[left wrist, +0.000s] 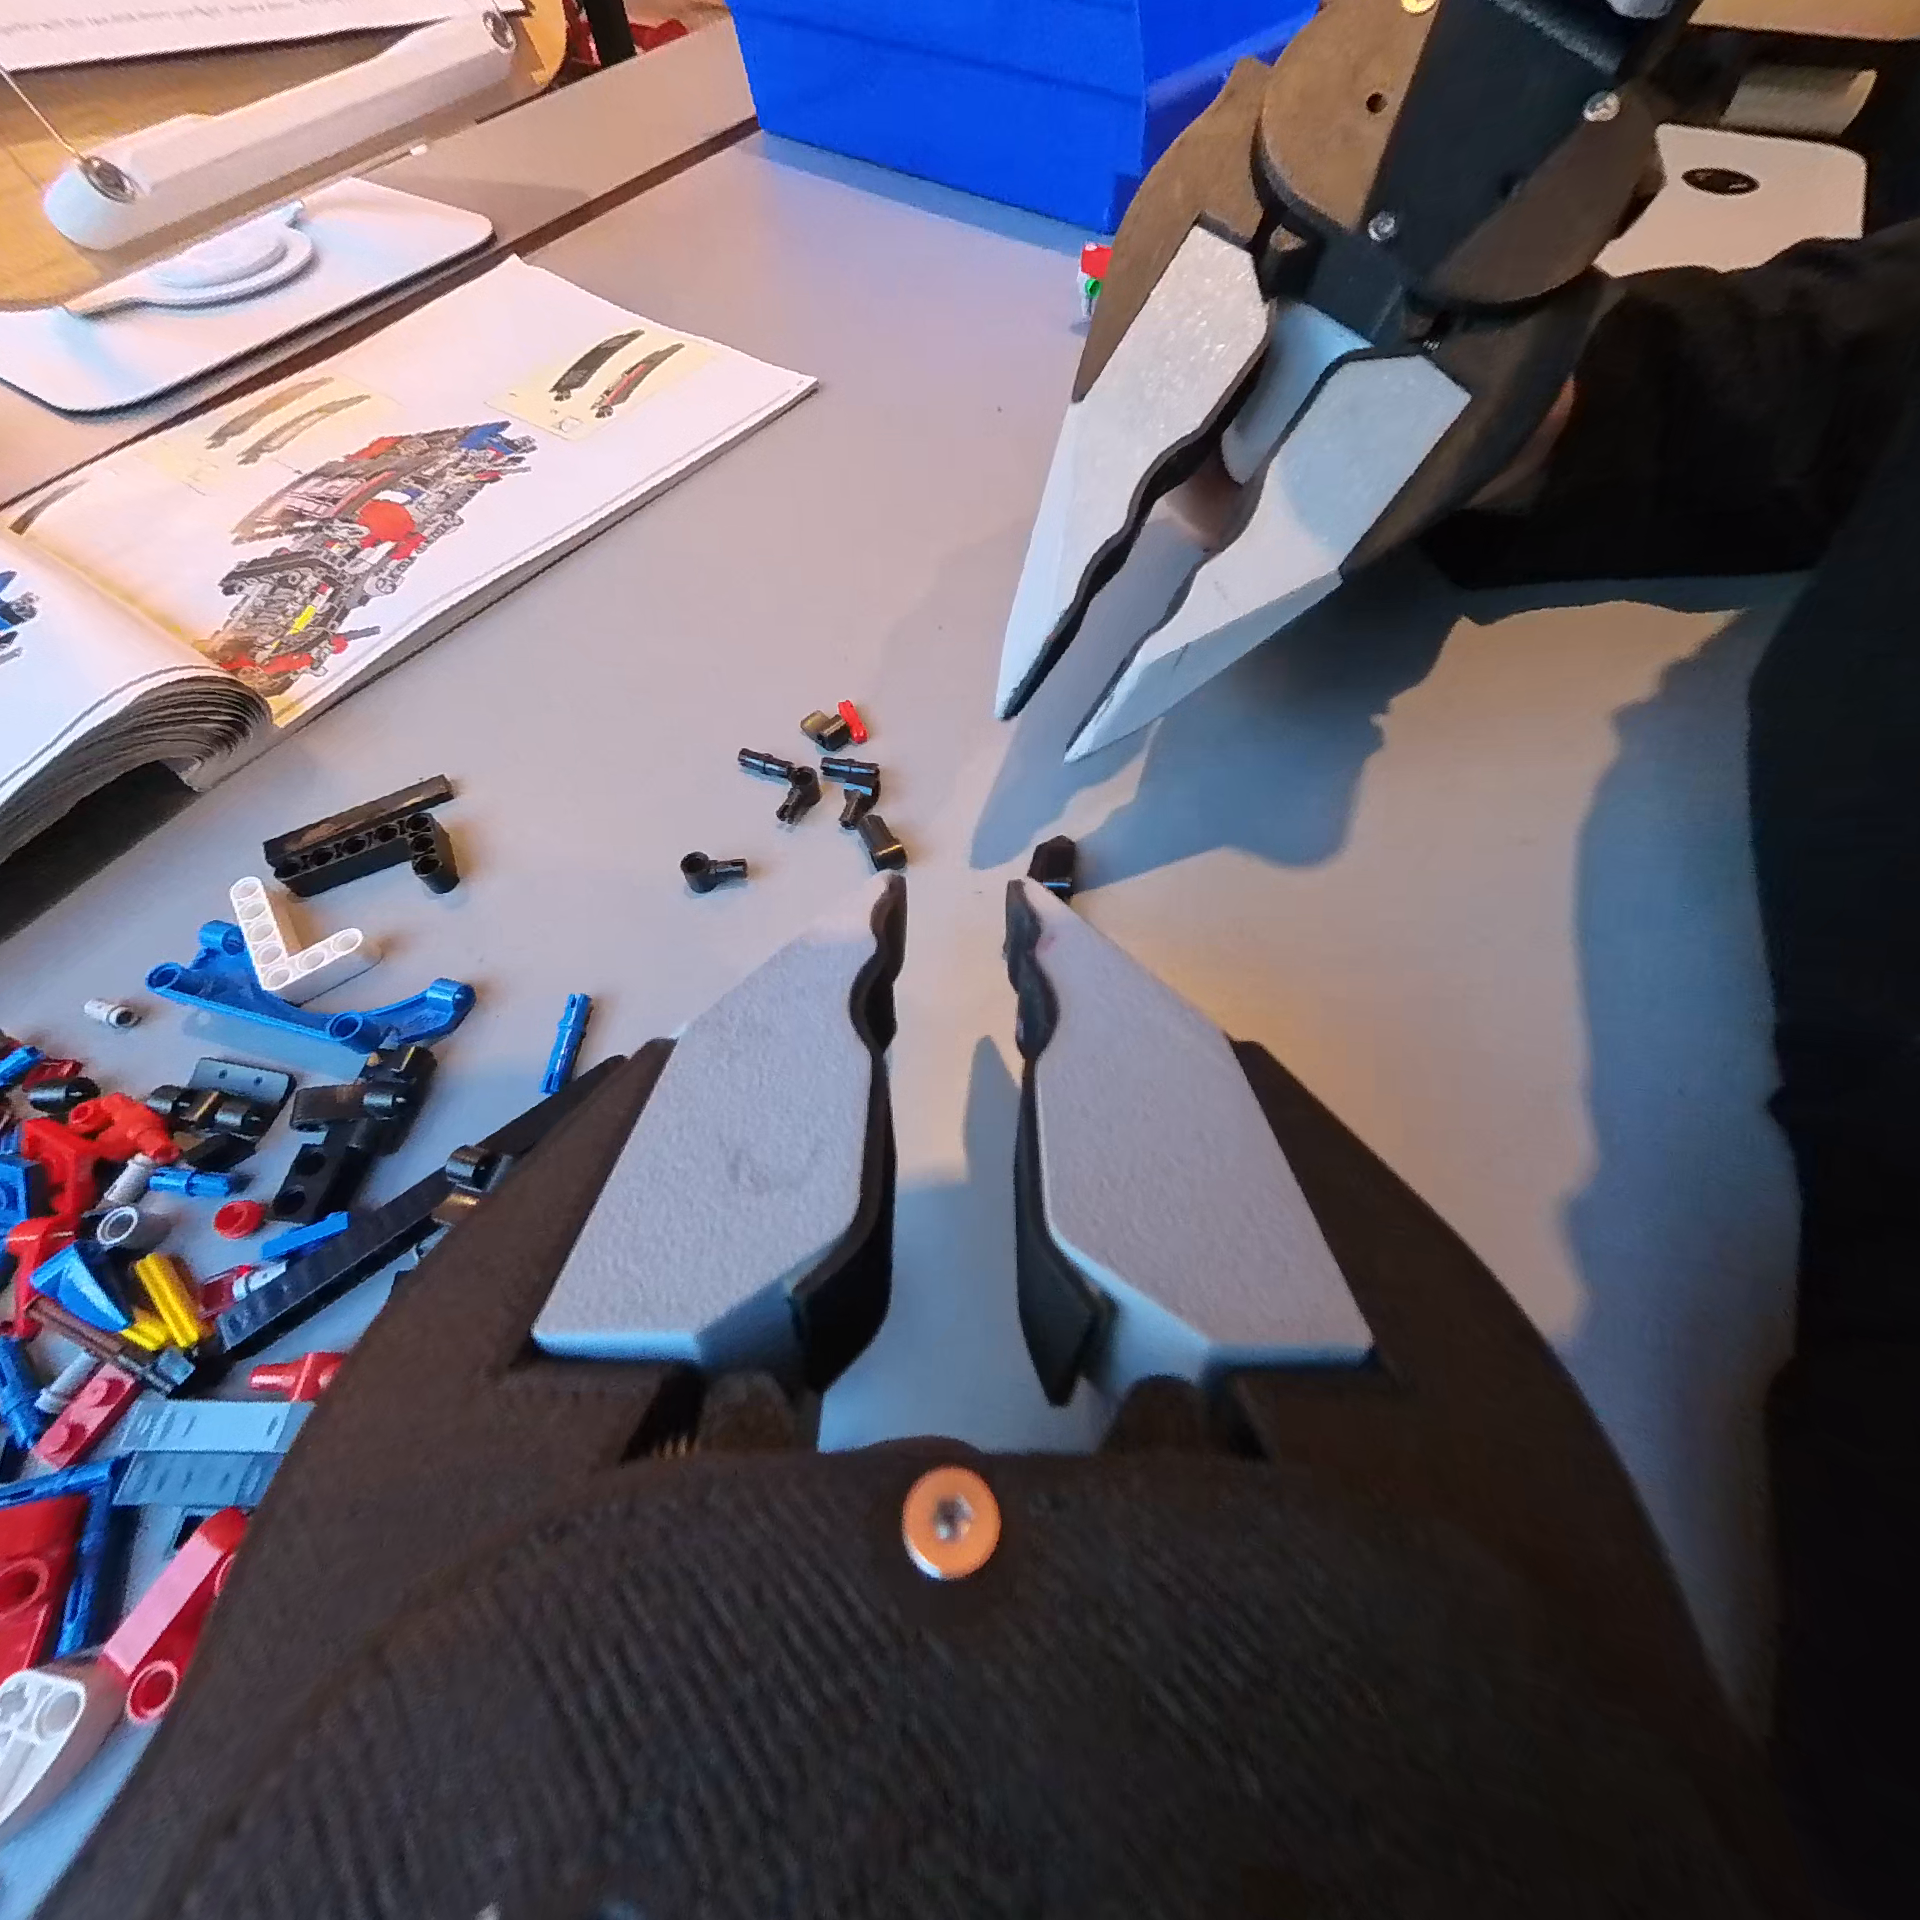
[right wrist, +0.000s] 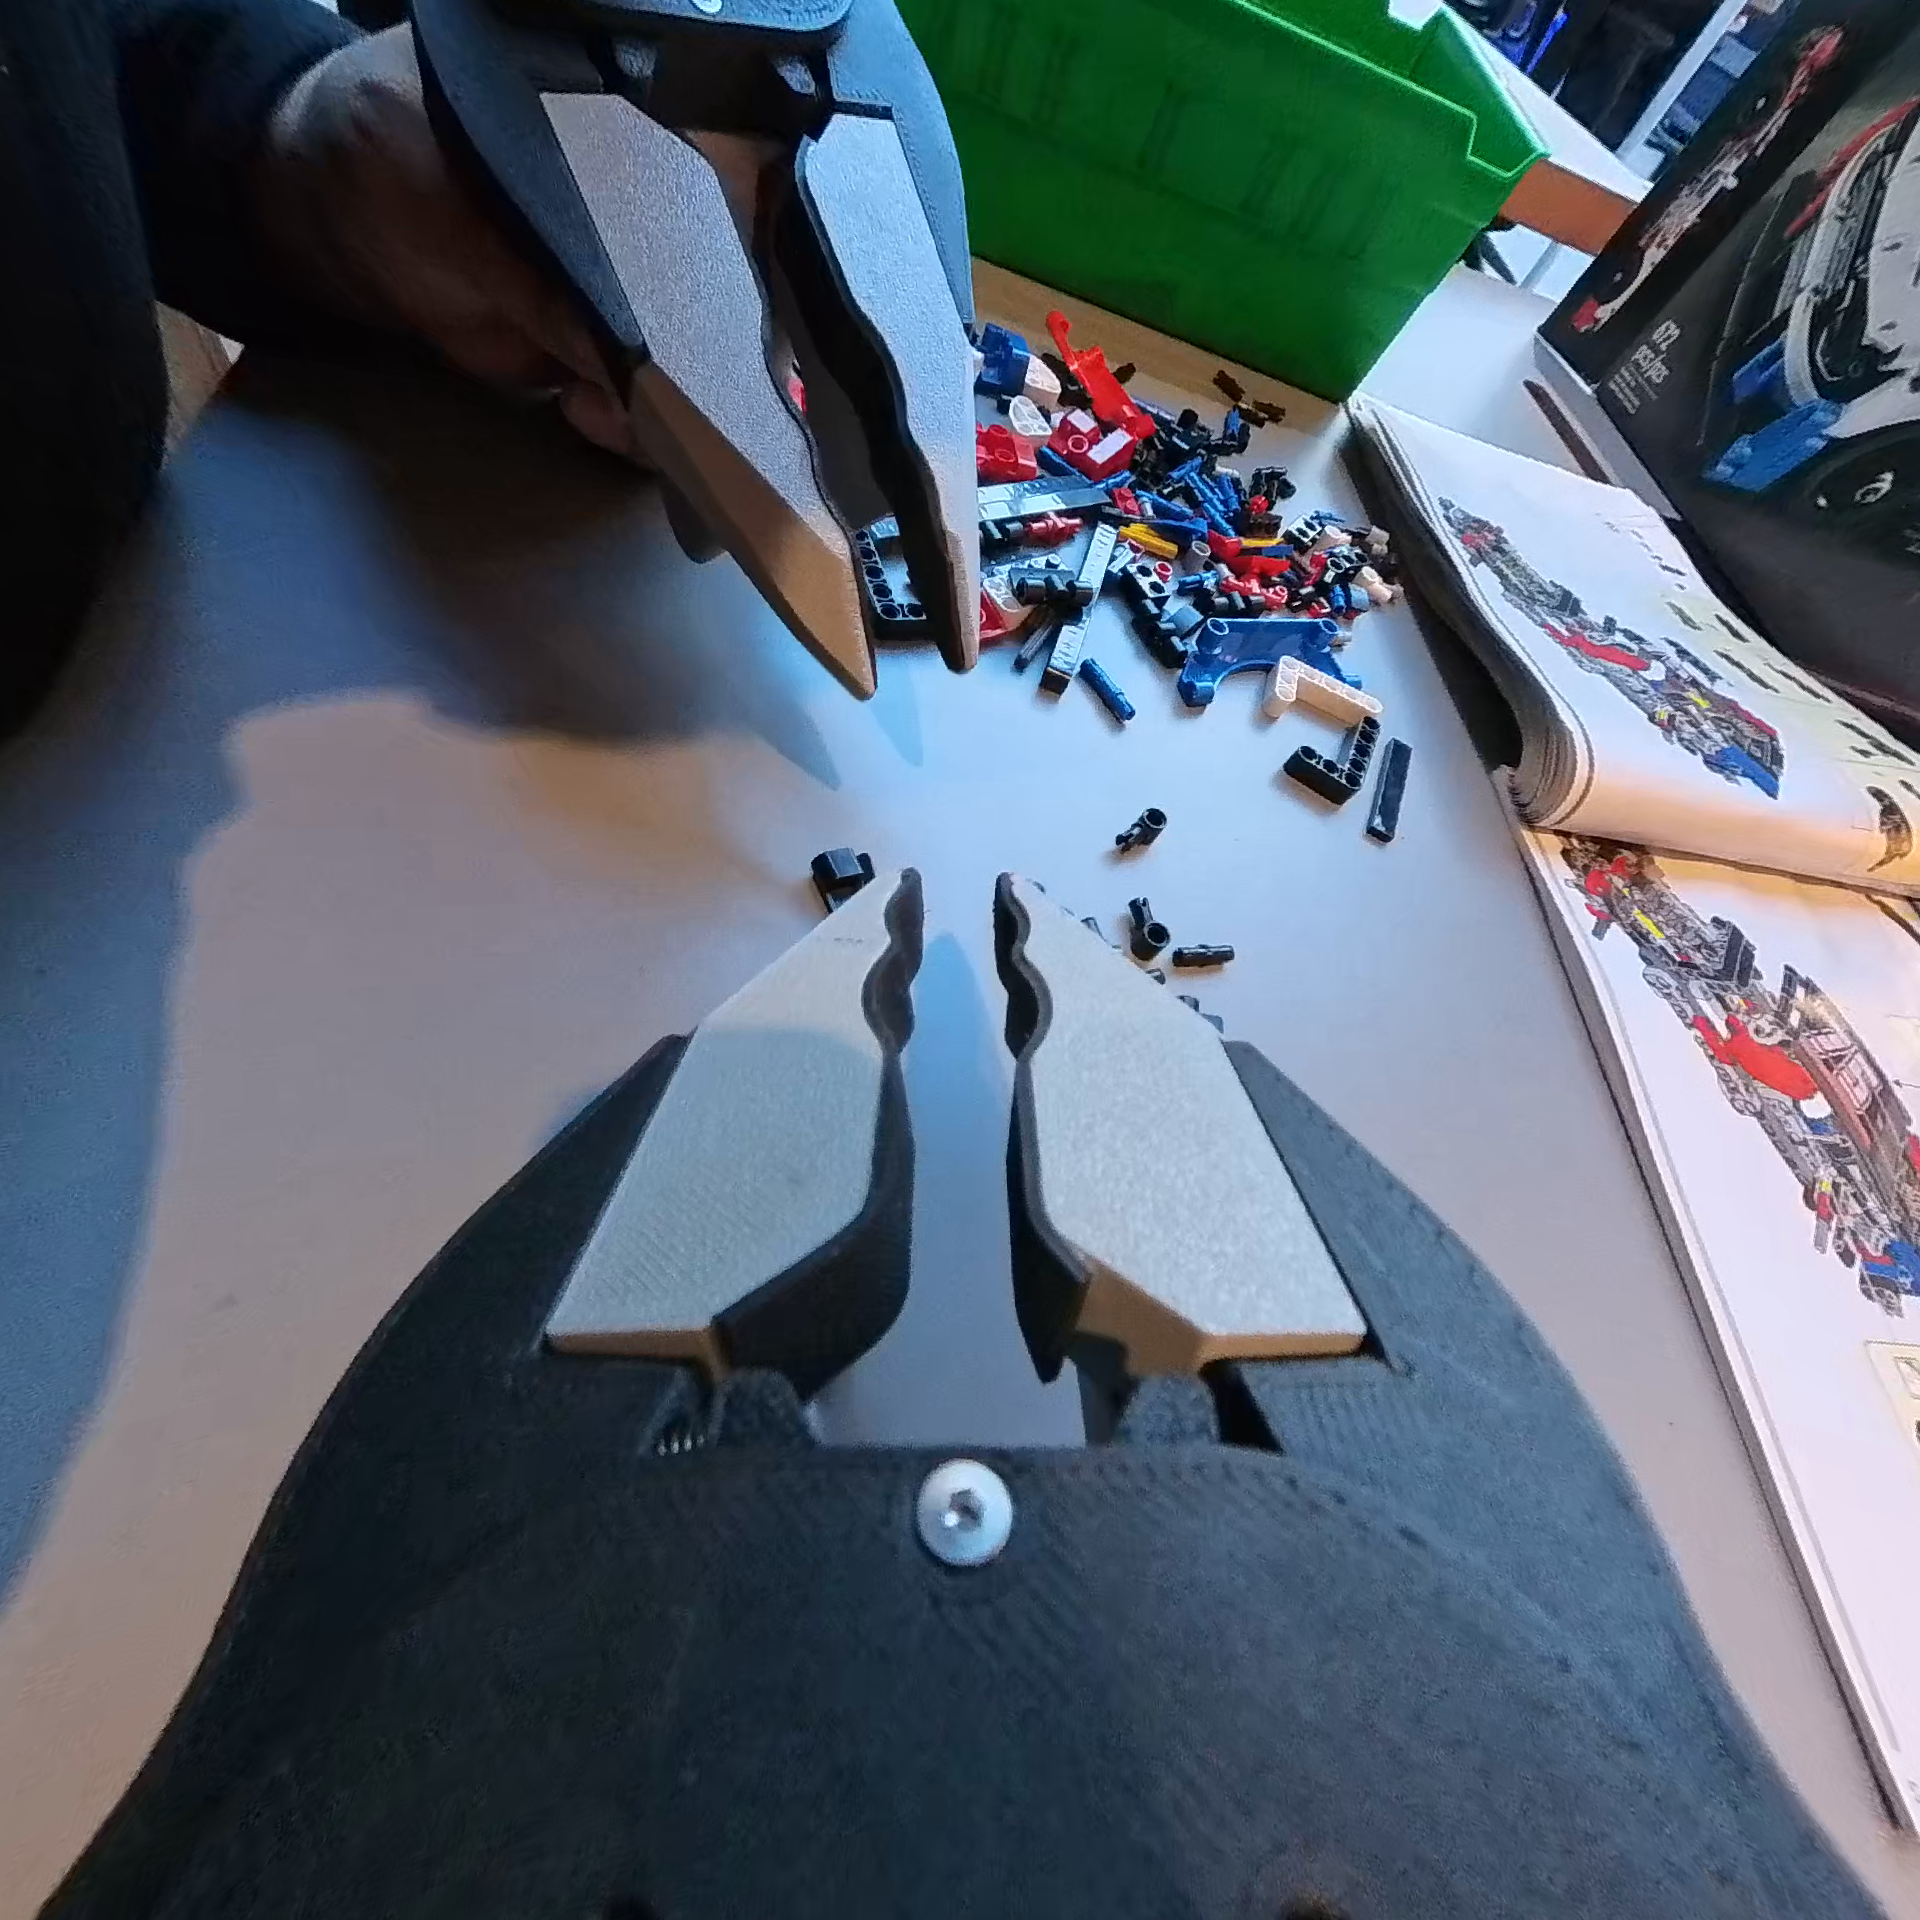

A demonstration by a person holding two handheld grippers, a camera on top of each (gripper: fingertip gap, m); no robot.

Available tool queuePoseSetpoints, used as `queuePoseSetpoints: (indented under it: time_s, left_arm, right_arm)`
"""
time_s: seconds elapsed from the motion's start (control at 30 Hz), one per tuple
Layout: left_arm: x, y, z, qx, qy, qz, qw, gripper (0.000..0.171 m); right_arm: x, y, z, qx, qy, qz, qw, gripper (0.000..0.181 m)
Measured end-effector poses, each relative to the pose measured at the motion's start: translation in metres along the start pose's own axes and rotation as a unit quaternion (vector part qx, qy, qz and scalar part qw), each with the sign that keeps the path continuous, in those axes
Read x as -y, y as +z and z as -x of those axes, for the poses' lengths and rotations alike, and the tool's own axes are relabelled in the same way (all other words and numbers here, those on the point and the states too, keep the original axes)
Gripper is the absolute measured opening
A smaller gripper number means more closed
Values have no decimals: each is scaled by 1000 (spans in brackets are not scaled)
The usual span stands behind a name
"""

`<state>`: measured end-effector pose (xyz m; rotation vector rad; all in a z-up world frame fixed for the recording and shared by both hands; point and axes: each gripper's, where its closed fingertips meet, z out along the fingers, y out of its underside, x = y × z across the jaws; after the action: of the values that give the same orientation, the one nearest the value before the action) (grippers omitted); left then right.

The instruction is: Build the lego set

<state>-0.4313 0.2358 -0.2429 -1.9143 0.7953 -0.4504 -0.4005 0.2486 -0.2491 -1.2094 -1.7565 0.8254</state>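
My left gripper (left wrist: 956, 888) is open and empty, its tips just above the grey table (left wrist: 1351, 1039). A small black connector (left wrist: 1051, 862) lies right beside its right fingertip. Several more small black connectors (left wrist: 821, 779) lie scattered just ahead. My right gripper (left wrist: 1039, 732) points down at the table opposite, jaws slightly apart and empty. In the right wrist view, my right gripper (right wrist: 958, 881) is open, with the black connector (right wrist: 840, 868) by its left fingertip. The left gripper (right wrist: 914, 675) hangs ahead of it. A pile of mixed Lego pieces (right wrist: 1174, 520) lies beyond.
An open instruction booklet (left wrist: 416, 468) lies to the left, also in the right wrist view (right wrist: 1662, 675). A blue bin (left wrist: 987, 94), a green bin (right wrist: 1195, 156) and the set's box (right wrist: 1787, 312) stand at the edges. A black L beam (left wrist: 364, 836) and white L beam (left wrist: 281, 940) lie loose. Spacing between my two grippers at the tips: around 4 centimetres. The black connector (right wrist: 840, 868) is about equally far from each gripper, around 4 centimetres.
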Motion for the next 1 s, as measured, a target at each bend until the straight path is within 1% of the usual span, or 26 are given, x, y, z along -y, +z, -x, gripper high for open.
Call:
queuePoseSetpoints:
  time_s: [0.17, 0.27, 0.37, 0.53, 0.73, 0.9, 1.0]
  left_arm:
    - [1, -1, 1, 1, -3, -6, 1000, 14]
    - [2, -3, 7, 11, -16, -10, 1000, 14]
    - [2, -6, 14, 22, -32, -16, 999, 14]
    - [3, -7, 16, 37, -23, -19, 999, 13]
    - [2, -7, 16, 38, -20, -17, 999, 13]
    - [1, -7, 16, 39, -22, -15, 999, 13]
    - [1, -6, 16, 38, -21, -11, 999, 13]
  right_arm:
    - [1, -1, -3, 0, 14, -6, 1000, 9]
    - [1, -1, -8, -7, 25, -6, 1000, 9]
    - [-3, 0, -17, -31, 38, 6, 999, 7]
    - [-10, -3, -32, -69, 62, 18, 995, 5]
    - [-5, -8, -35, -64, 81, -6, 995, 6]
    - [-10, -7, -40, -78, 90, 10, 993, 4]
    - [-14, -3, -40, -63, 106, 24, 992, 2]
